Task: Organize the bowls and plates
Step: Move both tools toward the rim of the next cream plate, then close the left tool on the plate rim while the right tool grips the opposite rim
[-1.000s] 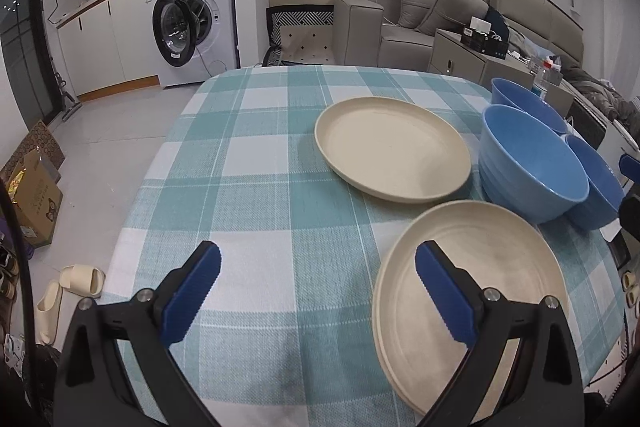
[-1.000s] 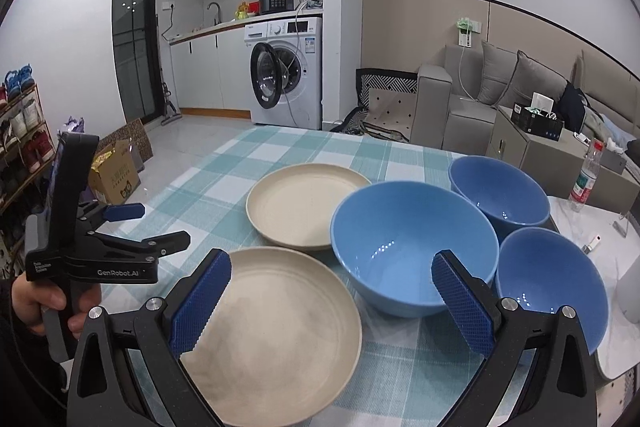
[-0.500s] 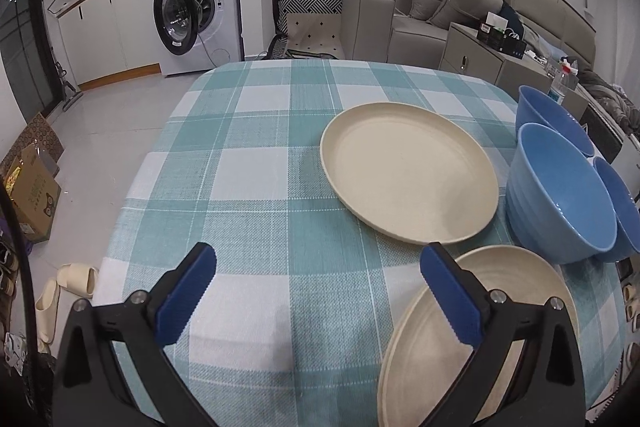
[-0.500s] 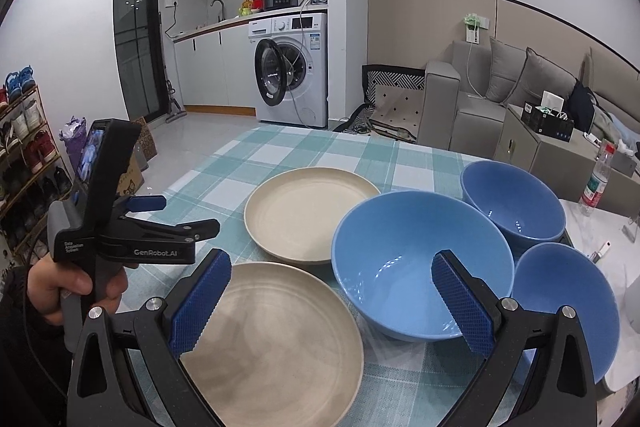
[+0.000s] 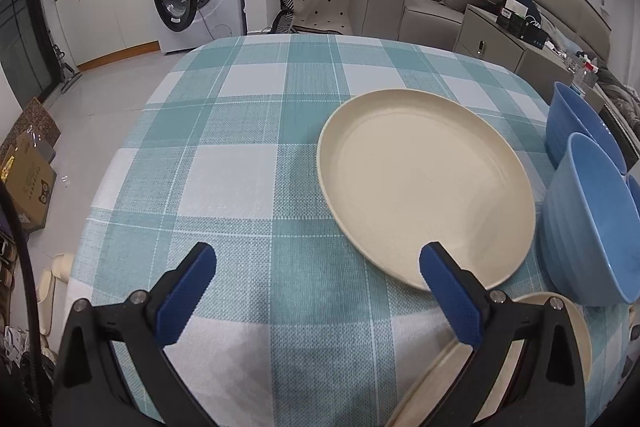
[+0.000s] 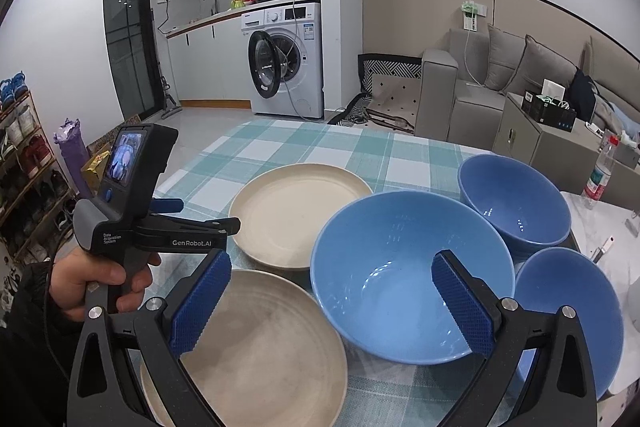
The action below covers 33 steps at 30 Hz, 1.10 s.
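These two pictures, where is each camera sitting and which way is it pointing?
Left wrist view: rides on the left hand-held gripper, looking forward over the checked table at the far plate; only its own open blue fingers show.
Right wrist view: rides on the right hand-held gripper, looking over the large bowl; its open fingers, the left hand-held gripper and the person's hand show.
Shared: both plates, the bowls, the washing machine.

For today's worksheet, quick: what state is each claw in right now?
Left claw: open, holding nothing, over the tablecloth.
Right claw: open, holding nothing, above the big bowl.
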{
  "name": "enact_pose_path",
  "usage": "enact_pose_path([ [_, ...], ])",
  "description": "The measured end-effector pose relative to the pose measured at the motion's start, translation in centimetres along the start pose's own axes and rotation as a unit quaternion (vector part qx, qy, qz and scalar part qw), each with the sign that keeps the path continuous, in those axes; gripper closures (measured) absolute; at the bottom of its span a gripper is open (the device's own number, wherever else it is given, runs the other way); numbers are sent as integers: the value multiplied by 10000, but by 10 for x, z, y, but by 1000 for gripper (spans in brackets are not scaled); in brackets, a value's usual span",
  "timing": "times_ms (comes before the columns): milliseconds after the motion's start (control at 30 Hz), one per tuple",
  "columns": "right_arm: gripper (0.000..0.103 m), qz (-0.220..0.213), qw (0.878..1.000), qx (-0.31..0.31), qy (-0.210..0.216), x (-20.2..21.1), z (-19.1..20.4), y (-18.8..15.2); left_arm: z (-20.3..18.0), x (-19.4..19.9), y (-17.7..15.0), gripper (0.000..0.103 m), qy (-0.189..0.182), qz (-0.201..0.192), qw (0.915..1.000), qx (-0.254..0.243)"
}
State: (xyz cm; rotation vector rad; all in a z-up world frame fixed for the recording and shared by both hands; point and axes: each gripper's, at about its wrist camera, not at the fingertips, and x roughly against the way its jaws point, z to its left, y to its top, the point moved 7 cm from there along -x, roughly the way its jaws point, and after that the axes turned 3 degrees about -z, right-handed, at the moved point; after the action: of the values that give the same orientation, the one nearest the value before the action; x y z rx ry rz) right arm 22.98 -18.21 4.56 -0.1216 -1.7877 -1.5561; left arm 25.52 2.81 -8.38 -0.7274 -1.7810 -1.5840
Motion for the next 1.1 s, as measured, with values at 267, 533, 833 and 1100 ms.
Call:
enact_pose_path([
  [267,1,132,9999,3,35,-17,2,5,-6,-16,2,18,-82,176,9998,-68],
  [533,1,197,9998,2,16,-24,3,7,-13,-20,1,56,-268,244,9992,-195],
  [833,1,225,9997,66,73,-33,14,11,0,-11,-6,62,-215,186,9995,-143],
  [1100,1,421,9987,210,205,-58,40,14,31,2,-19,62,-105,151,9998,47],
])
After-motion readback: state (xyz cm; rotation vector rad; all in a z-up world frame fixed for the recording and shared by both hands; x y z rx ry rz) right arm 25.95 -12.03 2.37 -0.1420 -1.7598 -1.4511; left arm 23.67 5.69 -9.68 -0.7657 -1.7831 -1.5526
